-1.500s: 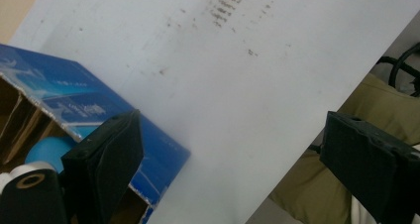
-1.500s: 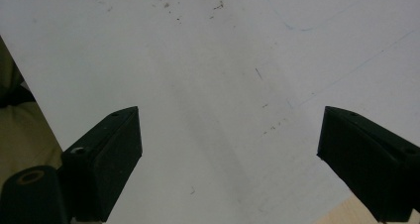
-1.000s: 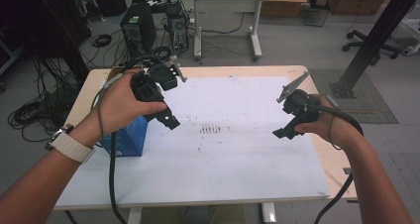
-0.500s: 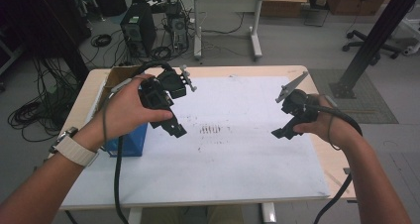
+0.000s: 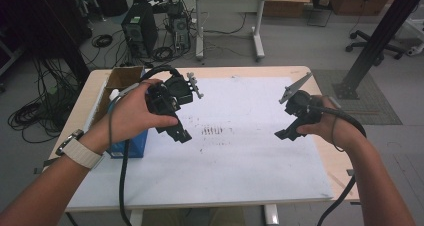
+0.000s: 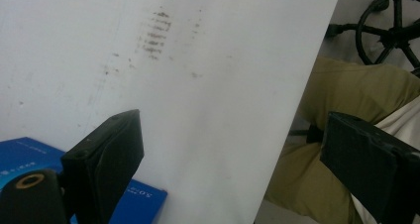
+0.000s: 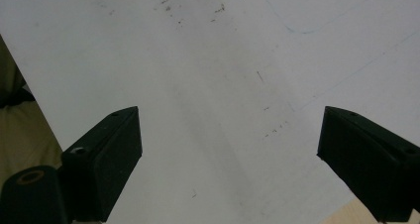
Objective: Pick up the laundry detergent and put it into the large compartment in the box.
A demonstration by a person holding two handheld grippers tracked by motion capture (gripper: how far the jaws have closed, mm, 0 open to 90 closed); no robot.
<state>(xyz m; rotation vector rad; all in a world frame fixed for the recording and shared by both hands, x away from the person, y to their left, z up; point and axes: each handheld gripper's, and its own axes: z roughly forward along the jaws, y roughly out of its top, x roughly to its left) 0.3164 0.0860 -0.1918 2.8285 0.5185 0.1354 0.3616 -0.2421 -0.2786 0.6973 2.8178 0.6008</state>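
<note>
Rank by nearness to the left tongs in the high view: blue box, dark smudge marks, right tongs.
From the left tongs:
1. Blue box, just left, under the hand.
2. Dark smudge marks, just right, mid-sheet.
3. Right tongs, far right.

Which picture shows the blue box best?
The high view shows the blue box best: it sits at the table's left edge, partly behind the left hand. The left gripper view catches just a blue corner behind one black jaw. The right gripper view looks at the white sheet instead.
</note>
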